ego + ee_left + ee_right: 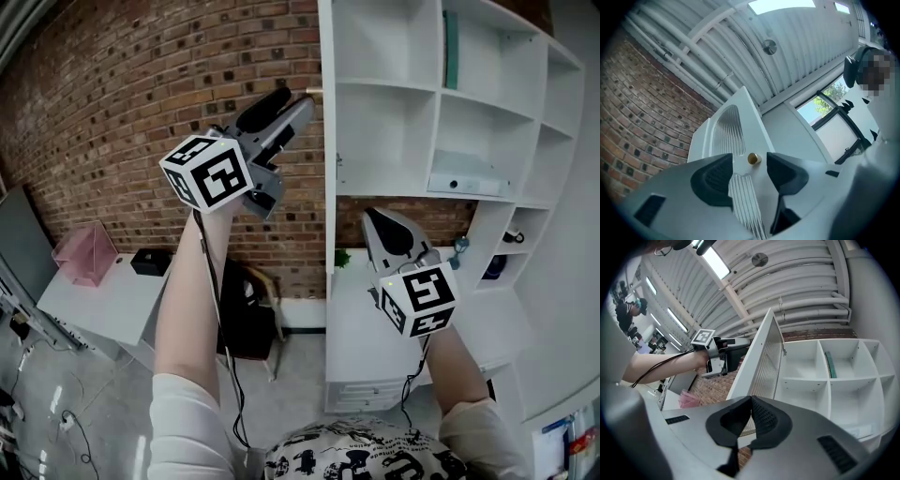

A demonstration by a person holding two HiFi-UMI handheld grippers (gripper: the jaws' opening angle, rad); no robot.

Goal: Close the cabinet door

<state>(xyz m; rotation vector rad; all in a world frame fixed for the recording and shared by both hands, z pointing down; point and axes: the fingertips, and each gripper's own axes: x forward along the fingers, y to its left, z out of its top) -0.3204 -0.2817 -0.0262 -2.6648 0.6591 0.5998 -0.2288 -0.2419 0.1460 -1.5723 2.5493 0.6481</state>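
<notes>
The white shelf cabinet (441, 89) stands at the right, and its door (325, 141) hangs open, edge-on in the head view. The door has a ribbed glass panel (723, 129) and a small brass knob (753, 159). My left gripper (292, 99) is raised to the door's upper part. Its jaws (749, 168) stand apart with the knob between them, and the pads do not touch it. My right gripper (377, 220) hangs lower in front of the shelves, shut and empty (750, 401). In the right gripper view the door (761, 366) juts out between the left gripper (717, 357) and the shelves.
A brick wall (141, 103) runs behind the door. At the left stands a white table (103, 300) with a pink box (84, 253) and a black item (150, 261). A dark chair (248, 314) sits below the door. A teal book (451, 47) and small objects sit on the shelves.
</notes>
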